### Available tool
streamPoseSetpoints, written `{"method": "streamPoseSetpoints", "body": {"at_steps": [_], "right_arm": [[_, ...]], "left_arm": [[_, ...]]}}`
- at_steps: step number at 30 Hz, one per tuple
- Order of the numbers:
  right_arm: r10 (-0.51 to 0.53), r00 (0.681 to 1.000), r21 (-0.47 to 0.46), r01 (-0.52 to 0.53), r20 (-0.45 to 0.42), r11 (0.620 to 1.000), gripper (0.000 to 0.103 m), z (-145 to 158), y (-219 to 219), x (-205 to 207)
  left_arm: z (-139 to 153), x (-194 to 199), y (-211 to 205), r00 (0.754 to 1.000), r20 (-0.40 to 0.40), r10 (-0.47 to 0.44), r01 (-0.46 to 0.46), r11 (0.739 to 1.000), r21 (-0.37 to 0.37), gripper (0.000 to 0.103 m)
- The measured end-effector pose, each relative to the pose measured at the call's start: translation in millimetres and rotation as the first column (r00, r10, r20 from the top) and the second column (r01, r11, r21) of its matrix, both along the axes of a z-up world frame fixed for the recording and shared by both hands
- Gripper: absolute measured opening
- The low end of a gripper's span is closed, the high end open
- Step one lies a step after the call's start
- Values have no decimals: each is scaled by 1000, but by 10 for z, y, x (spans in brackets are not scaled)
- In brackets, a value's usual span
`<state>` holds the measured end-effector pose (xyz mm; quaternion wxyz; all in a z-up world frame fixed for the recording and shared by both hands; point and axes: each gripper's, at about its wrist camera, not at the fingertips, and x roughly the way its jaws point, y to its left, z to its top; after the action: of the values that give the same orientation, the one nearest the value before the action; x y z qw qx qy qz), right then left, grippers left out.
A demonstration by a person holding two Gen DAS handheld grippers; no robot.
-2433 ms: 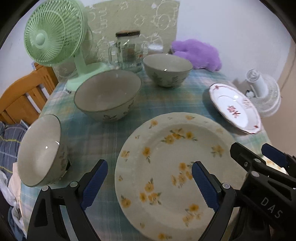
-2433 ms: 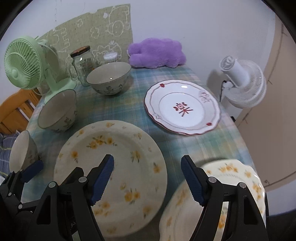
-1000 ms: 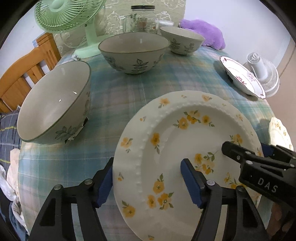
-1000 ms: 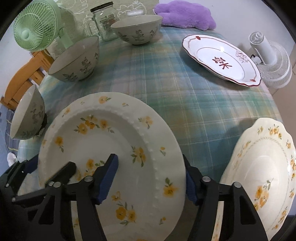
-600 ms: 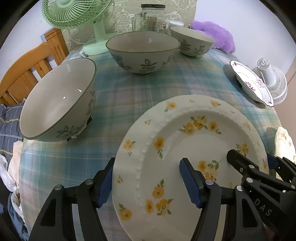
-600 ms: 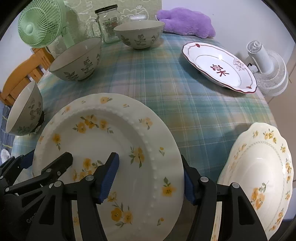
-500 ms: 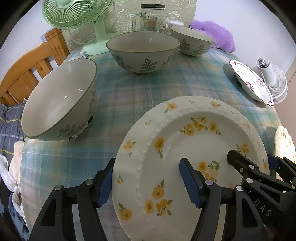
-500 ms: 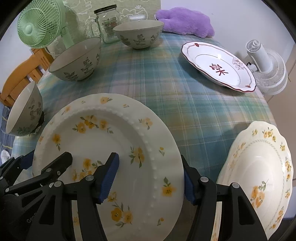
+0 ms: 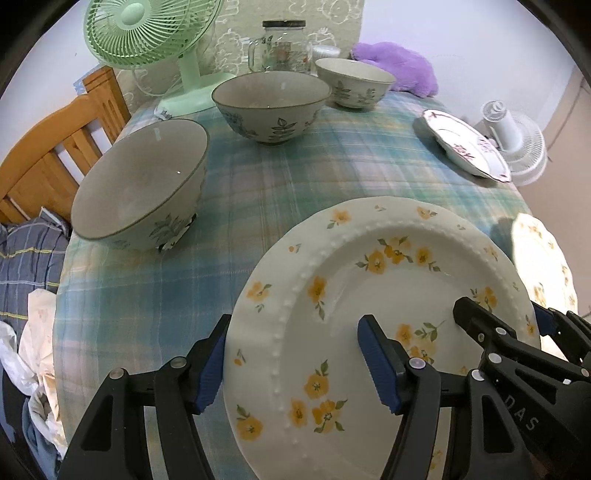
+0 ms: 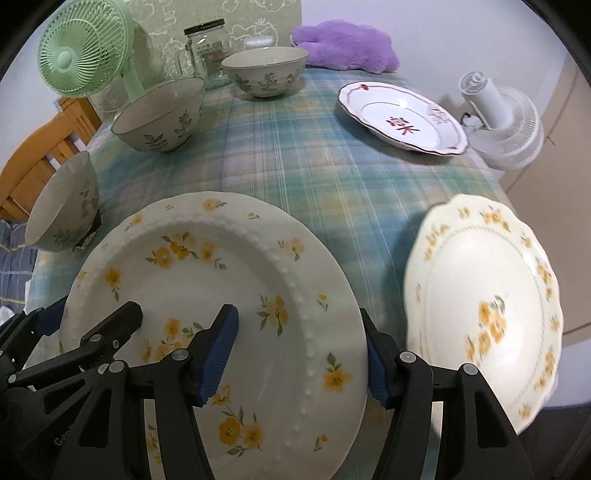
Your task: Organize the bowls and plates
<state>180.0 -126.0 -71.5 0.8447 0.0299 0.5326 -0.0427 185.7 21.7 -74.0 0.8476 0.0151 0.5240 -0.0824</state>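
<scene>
A large white plate with yellow flowers and a beaded rim (image 9: 388, 280) (image 10: 207, 280) hangs just above the plaid tablecloth, held from both sides. My left gripper (image 9: 295, 363) is shut on its left rim, and my right gripper (image 10: 297, 360) is shut on its right rim. Each gripper shows in the other's view, the left gripper (image 10: 92, 332) and the right gripper (image 9: 498, 339). A scalloped yellow-flower plate (image 10: 480, 306) lies at the right. A red-patterned plate (image 10: 402, 114) lies farther back. Three leaf-patterned bowls (image 9: 140, 184) (image 9: 271, 103) (image 9: 352, 85) stand left and behind.
At the back stand a green fan (image 9: 147, 33), a glass jar (image 9: 284, 46) and a purple plush (image 9: 399, 70). Off the table's right edge is a white fan (image 9: 513, 144). A wooden chair (image 9: 48, 155) and bedding border the left edge.
Both grippers have risen a little with the flowered plate between them and carried it to the right, closer to the scalloped plate. The bowls and other plates have stayed put.
</scene>
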Motion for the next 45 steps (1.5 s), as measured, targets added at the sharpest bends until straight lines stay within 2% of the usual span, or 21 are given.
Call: {"method": "streamPoseSetpoints", "body": {"at_steps": [10, 16, 26, 45], "right_arm": [[-39, 998, -21, 40, 41, 999, 66, 201, 56, -297], [-36, 997, -7, 37, 69, 999, 66, 262, -80, -373], [-9, 996, 0, 9, 83, 1000, 66, 408, -629, -305], [26, 997, -22, -24, 69, 999, 66, 383, -1805, -271]], "left_arm": [[177, -224, 0, 999, 40, -27, 27, 1000, -11, 68], [248, -264, -192, 998, 62, -29, 29, 1000, 9, 68], [389, -282, -736, 997, 74, 7, -7, 1000, 10, 68], [315, -317, -1840, 998, 57, 36, -35, 999, -24, 68]]}}
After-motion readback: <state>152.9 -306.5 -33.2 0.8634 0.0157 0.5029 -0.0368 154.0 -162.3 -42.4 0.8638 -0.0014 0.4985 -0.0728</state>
